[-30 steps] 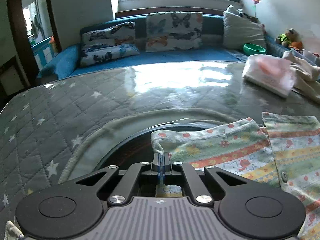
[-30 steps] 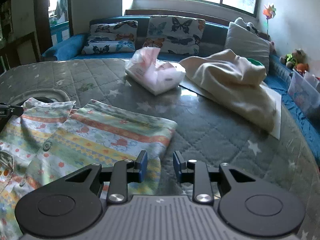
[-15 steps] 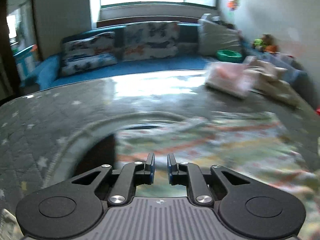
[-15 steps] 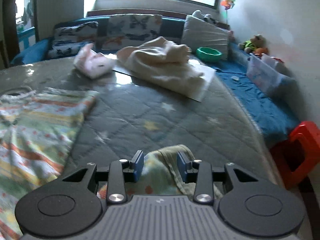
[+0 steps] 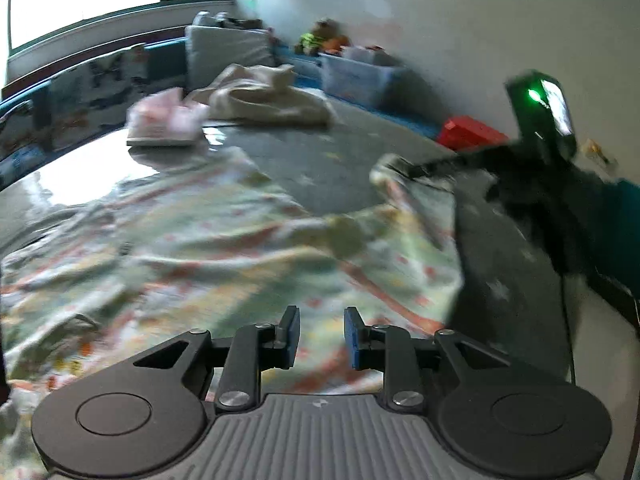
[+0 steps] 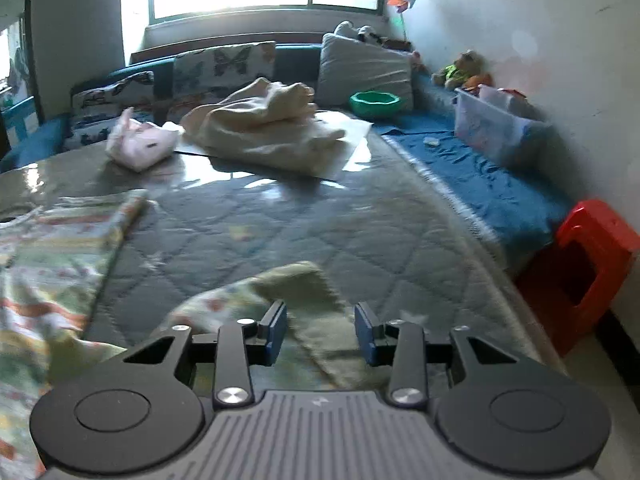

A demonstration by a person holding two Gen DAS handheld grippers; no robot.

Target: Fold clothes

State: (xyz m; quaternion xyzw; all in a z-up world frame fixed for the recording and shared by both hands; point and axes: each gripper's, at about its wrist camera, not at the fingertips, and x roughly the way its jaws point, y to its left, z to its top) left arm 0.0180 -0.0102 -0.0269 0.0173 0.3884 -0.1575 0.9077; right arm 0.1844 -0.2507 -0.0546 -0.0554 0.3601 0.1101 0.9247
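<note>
A striped, printed children's garment lies spread on the grey quilted table; it also shows in the right wrist view. My left gripper is open and empty just above the garment's near part. My right gripper is open, with a sleeve end lying between and ahead of its fingers. In the left wrist view the right gripper appears blurred at the garment's far right corner, which is lifted a little.
A folded pink garment and a cream pile lie at the table's far side. A blue sofa with cushions, a green bowl and a clear bin stand behind. A red stool stands at the right.
My left gripper let go of the garment's sleeve, opened and swung right over the spread garment. My right gripper moved right to the other sleeve end and stays open.
</note>
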